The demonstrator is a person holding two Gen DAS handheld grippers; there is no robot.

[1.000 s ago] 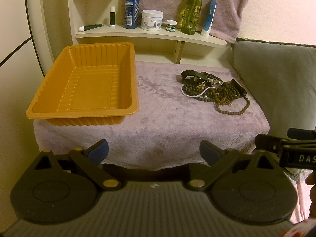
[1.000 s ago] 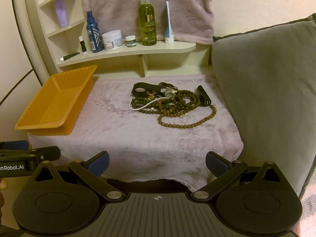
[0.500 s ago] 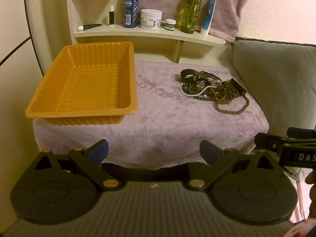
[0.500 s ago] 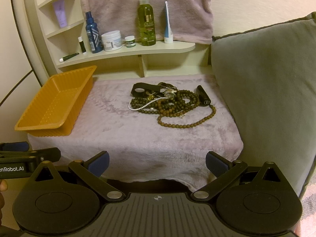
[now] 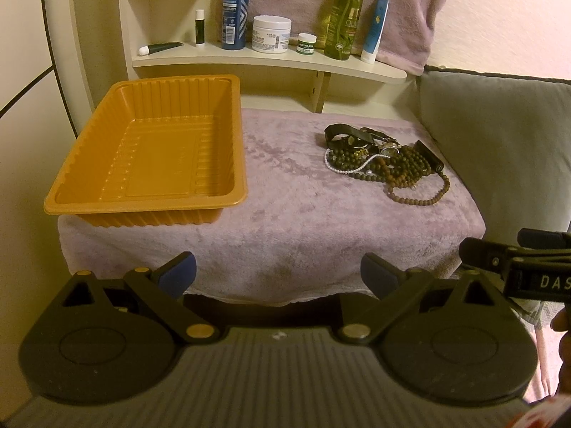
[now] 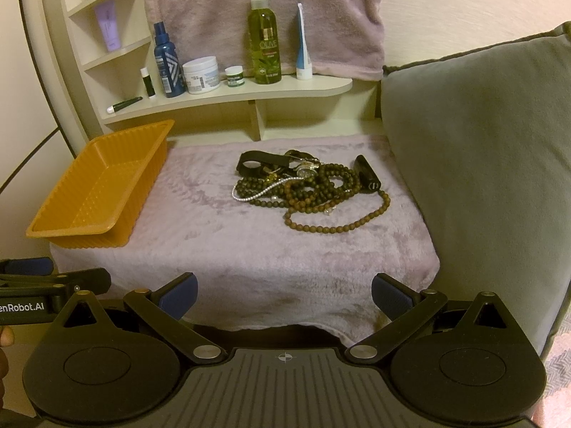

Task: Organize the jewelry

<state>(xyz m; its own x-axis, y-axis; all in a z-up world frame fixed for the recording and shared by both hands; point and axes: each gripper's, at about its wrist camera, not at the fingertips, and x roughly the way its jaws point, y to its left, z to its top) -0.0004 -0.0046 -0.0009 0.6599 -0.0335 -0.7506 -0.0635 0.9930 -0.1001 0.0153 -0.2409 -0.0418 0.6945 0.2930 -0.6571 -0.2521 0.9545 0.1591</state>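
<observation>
Blue-padded left gripper (image 5: 278, 274) and right gripper (image 6: 283, 294): you hold both spread wide, gripping nothing, touching nothing. Jewelry pile (image 6: 307, 185) well ahead of right gripper, orange tray (image 5: 150, 146) ahead-left of left gripper.

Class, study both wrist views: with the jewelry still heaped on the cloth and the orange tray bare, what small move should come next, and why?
Probably the right gripper should reach forward toward the jewelry pile. Both grippers are open and hold nothing, the left gripper included, and both are short of the cloth's near edge. The pile lies straight ahead in the right view, while the orange tray holds nothing. The brown bead loop trails nearest.
</observation>
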